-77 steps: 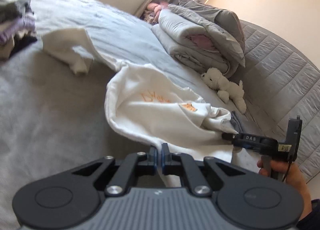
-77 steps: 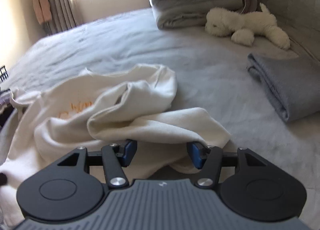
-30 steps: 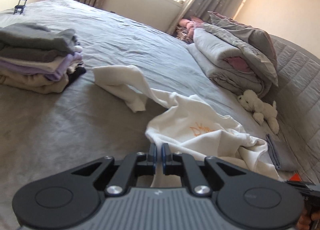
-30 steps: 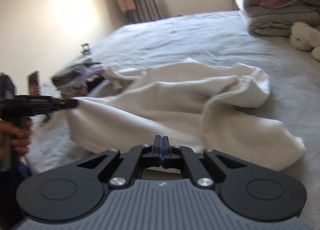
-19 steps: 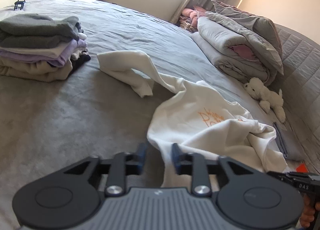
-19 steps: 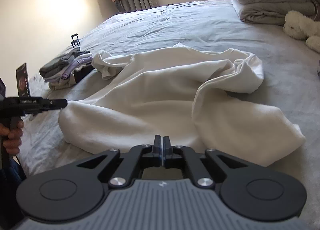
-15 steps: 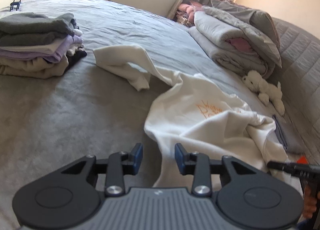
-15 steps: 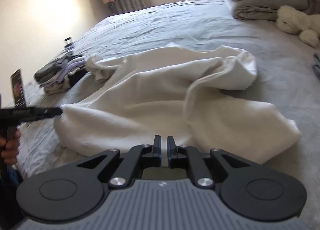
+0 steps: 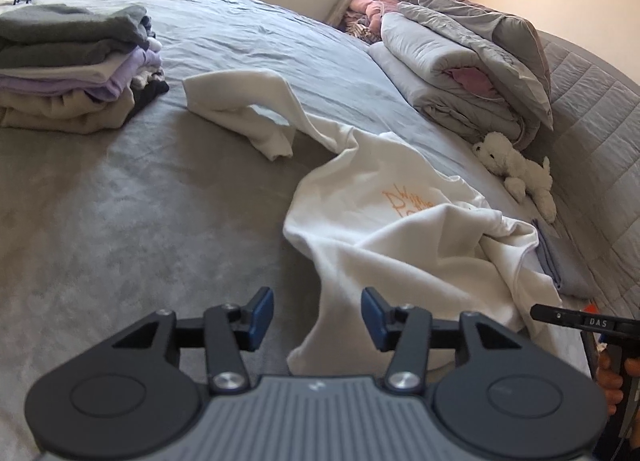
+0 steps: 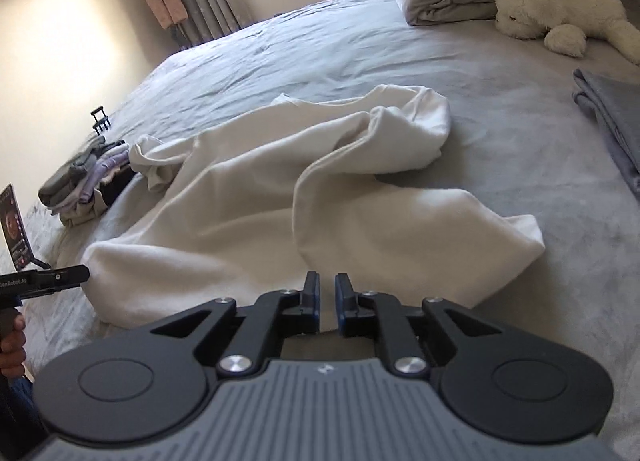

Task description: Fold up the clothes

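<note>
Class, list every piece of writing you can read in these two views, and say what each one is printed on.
"DAS": on the right gripper, seen from the left wrist.
"GenRobot.AI", cut off at the frame edge: on the left gripper, seen from the right wrist.
Orange lettering on the white sweatshirt: partly folded under, unreadable.
Phone screen: too small.

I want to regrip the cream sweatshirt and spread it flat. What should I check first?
1. Left gripper free of cloth: ok, jaws have just been opening, hem lies between them unpinched.
2. Right gripper free: ok, jaws slightly apart, having just opened, nothing between them.
3. Sweatshirt lying flat: not ok, bunched and creased.
4. Sleeve straight: not ok, crumpled toward the folded stack.
5. Bed beside it bare: ok.
6. Far sleeve: cannot tell.
</note>
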`<state>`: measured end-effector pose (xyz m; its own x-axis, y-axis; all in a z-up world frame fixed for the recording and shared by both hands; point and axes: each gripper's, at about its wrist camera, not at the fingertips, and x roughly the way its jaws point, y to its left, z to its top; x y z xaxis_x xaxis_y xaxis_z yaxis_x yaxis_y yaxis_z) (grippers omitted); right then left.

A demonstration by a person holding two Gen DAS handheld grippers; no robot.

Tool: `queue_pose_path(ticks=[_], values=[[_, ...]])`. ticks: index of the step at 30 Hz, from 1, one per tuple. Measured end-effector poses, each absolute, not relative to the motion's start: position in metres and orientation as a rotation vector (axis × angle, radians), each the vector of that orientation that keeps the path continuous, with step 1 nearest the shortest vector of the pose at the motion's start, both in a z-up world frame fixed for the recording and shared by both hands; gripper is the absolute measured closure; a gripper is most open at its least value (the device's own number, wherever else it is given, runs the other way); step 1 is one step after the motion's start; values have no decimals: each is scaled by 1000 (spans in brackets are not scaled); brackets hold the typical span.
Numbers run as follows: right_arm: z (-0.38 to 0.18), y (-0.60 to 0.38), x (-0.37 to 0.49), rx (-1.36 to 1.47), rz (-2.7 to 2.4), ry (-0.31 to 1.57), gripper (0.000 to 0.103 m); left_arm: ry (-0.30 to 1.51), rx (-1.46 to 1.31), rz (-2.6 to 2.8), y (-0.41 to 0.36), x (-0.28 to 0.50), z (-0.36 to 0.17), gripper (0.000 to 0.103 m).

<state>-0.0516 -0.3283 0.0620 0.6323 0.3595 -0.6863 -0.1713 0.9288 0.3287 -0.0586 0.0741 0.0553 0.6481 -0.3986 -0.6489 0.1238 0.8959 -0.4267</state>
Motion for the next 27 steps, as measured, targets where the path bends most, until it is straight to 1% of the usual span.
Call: queue_pose_path(ticks=[4, 6, 9, 11, 13, 14, 15, 16, 17, 18, 20, 23, 24, 25, 26, 27], values=[[52, -318, -48, 183, 329, 901, 89, 865, -342, -347, 61, -59, 44, 51], [52, -315, -44, 125, 256, 876, 89, 862, -297, -333, 54, -59, 40, 51], [58, -323, -36, 108, 155, 808, 89, 854, -277, -326, 47, -59, 36, 52], [57, -324, -30, 73, 158, 794, 89, 845, -275, -334, 45, -59, 36, 52], [54, -318, -26, 10, 160, 797, 89, 837, -269, -340, 42, -60, 35, 54], [53, -316, -24, -20, 157, 796, 95, 835, -266, -342, 41, -60, 36, 55], [52, -314, -23, -47, 147, 790, 103, 832, -263, -343, 41, -60, 37, 65], [55, -313, -24, -67, 128, 767, 103, 829, -260, -345, 40, -60, 37, 70], [62, -315, -25, -77, 93, 714, 103, 826, -258, -347, 40, -60, 38, 79], [70, -316, -27, -86, 59, 662, 103, 814, -268, -349, 42, -60, 41, 82], [85, -319, -31, -103, -9, 557, 103, 792, -294, -349, 48, -59, 46, 85], [110, -339, -33, -75, -202, 341, 103, 773, -322, -342, 54, -57, 51, 85], [111, -348, -27, -46, -257, 318, 103, 779, -323, -333, 54, -55, 50, 85], [107, -357, -17, -18, -289, 347, 99, 791, -331, -325, 55, -53, 48, 85], [102, -363, -10, 1, -288, 391, 90, 805, -340, -318, 56, -52, 46, 85], [94, -362, -7, 7, -236, 461, 89, 816, -345, -318, 56, -51, 45, 85]])
